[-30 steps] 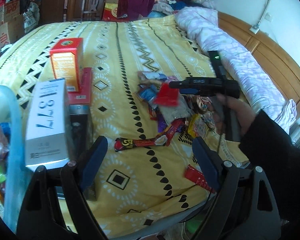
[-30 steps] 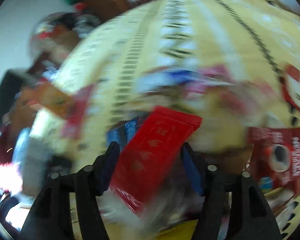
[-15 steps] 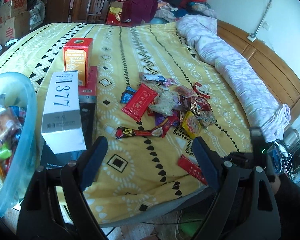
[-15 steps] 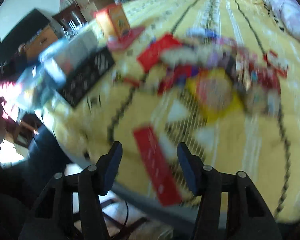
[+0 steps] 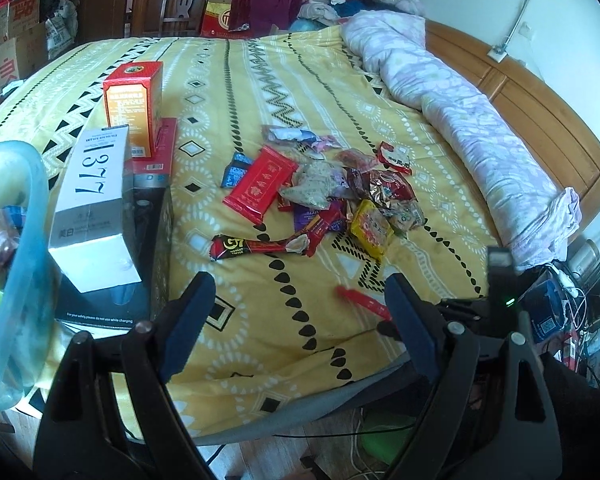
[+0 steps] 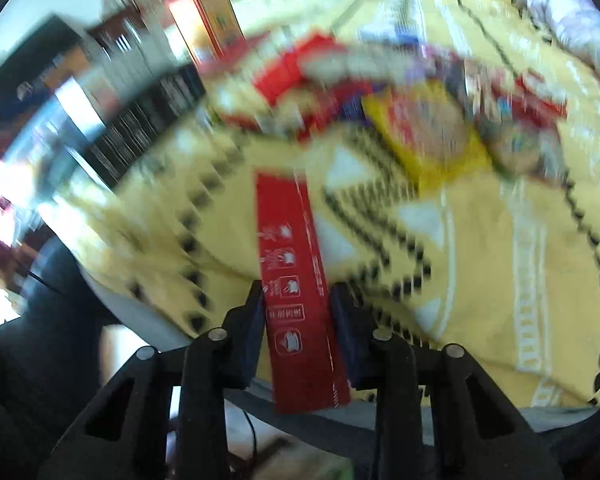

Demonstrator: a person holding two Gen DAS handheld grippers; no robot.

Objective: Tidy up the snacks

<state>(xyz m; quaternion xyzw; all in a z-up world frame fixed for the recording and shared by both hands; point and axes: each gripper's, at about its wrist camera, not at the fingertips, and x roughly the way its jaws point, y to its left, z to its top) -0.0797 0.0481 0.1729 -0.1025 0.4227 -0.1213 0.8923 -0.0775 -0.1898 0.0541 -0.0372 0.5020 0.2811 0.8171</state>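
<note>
Yellow patterned bedspread (image 5: 236,92) near its front edge carries the long red packet (image 6: 296,280); right gripper (image 6: 296,320) is closing around it, apparently touching through blur: square up before lifting. Left gripper (image 5: 296,320) gapes, empty

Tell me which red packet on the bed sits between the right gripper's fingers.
The long narrow red sachet lying alone near the bed's edge, with the right gripper closing around it. The broader red packet lies up in the snack pile.

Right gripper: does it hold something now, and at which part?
The right gripper is closing around a long red sachet, jaws flanking its long edges near the near end. The left gripper is open and empty.
</note>
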